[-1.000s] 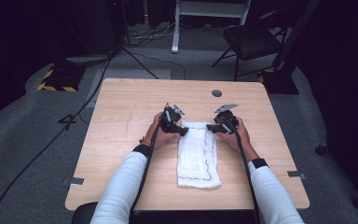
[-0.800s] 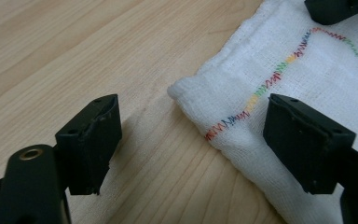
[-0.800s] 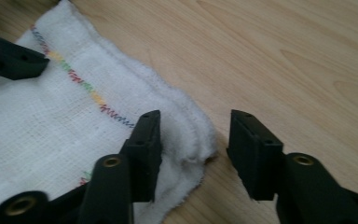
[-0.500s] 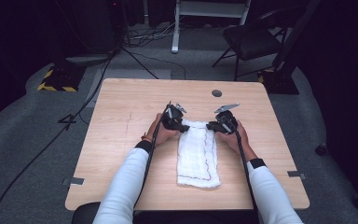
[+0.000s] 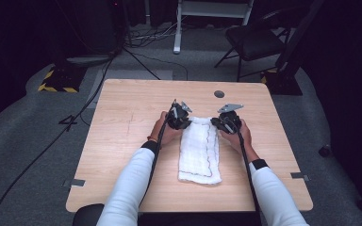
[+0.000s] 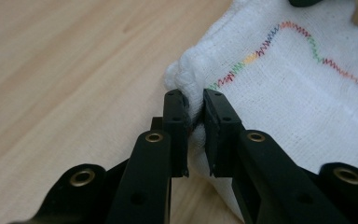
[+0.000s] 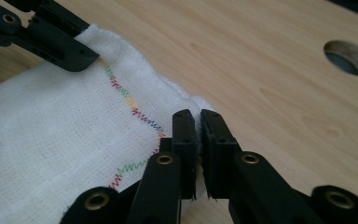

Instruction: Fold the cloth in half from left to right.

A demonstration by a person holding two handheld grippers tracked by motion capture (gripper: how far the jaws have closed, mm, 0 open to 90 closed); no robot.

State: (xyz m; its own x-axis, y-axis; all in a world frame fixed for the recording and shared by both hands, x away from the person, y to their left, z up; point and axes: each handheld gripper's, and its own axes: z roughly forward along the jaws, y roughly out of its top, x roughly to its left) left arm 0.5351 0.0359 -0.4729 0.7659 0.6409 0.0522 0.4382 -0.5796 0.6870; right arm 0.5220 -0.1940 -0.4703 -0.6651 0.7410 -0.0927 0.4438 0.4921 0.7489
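While pinching cloth [image 6: 279, 93], both tongs closed

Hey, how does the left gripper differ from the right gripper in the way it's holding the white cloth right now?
The left gripper pinches the white cloth's far left corner; the right gripper pinches its far right corner. In its own view, the left gripper has a thick bunched fold between its jaws, while the right gripper clamps a thinner edge. Both have just closed on the cloth, which lies flat on the table.
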